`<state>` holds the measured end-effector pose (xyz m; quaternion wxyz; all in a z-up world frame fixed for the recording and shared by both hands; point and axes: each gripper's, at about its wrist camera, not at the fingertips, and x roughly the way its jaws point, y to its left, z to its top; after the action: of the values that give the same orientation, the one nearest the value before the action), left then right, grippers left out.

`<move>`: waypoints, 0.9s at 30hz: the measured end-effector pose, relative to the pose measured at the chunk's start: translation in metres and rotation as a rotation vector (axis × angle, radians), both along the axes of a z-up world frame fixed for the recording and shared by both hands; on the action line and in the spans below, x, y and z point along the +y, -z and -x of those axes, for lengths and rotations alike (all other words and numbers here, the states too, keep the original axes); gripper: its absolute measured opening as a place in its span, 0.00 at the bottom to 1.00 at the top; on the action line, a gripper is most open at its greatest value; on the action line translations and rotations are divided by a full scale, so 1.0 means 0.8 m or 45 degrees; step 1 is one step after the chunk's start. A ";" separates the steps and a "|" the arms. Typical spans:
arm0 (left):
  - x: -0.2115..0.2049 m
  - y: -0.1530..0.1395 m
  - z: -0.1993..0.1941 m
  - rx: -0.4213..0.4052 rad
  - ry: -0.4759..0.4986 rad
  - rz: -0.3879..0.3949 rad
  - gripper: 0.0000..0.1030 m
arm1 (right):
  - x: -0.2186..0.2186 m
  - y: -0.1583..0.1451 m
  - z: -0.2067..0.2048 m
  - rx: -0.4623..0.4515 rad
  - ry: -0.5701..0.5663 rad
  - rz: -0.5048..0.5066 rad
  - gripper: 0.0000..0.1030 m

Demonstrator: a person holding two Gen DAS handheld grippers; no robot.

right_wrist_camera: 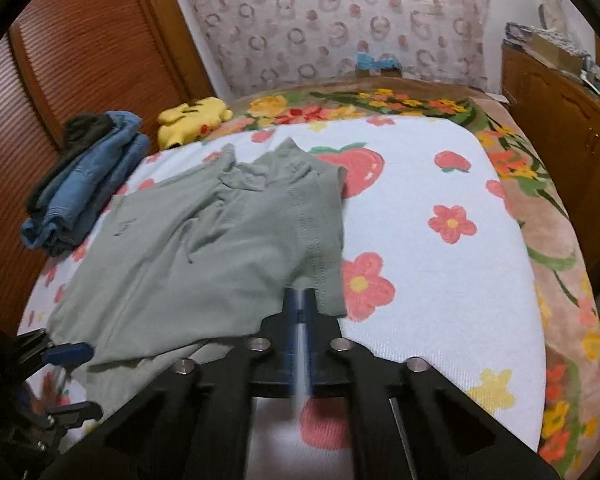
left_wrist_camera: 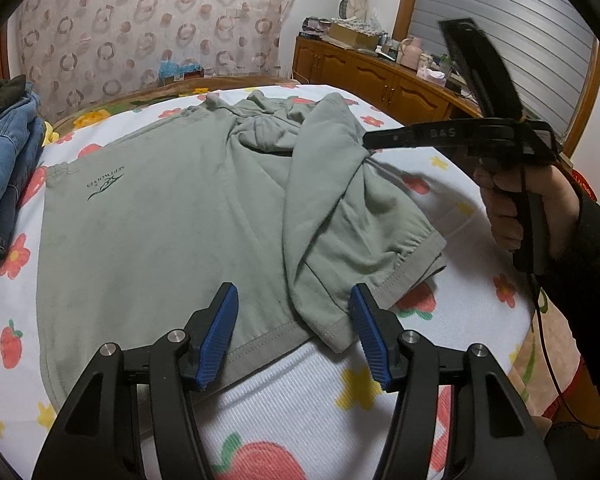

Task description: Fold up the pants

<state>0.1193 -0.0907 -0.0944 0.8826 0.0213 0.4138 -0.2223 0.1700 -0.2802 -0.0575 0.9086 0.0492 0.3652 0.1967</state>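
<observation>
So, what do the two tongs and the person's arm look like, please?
Left tongs: black angular linkage arms with round silver pins and ribbed blue pads. Right tongs: the same black body with pale lettering on the side, a pistol-style handle, and a thin dark cable hanging below it. The person's sleeve is black.
</observation>
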 end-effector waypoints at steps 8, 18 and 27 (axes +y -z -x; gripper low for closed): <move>-0.004 -0.003 0.000 -0.014 -0.003 -0.022 0.58 | -0.044 -0.011 0.018 -0.121 0.144 -0.055 0.00; -0.004 -0.002 -0.004 -0.009 -0.002 -0.027 0.58 | -0.020 0.001 -0.014 -0.023 0.072 -0.029 0.39; -0.004 -0.001 -0.004 -0.012 -0.001 -0.029 0.59 | -0.016 0.006 -0.029 0.024 -0.001 0.003 0.14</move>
<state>0.1224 -0.0938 -0.0940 0.8844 0.0322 0.4120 -0.2170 0.1929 -0.2927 -0.0621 0.9050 0.0499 0.3742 0.1960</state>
